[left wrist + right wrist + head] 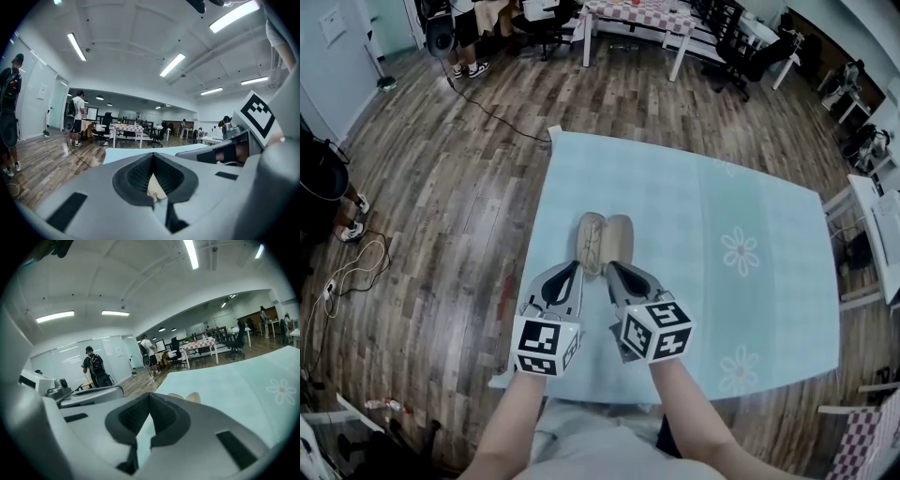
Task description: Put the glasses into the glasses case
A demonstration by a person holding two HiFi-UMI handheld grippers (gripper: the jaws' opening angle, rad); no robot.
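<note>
Both sets of fingers pressed together, gripping nothing: left gripper (572, 269) and right gripper (613, 269), poised at 6 o'clock of the open glasses case (606, 242) on the teal counter (750, 197). Held clear, likely because the glasses (592, 246) seem to lie in its left half. Visible only from the head view; mere beige slivers in the gripper views.
</note>
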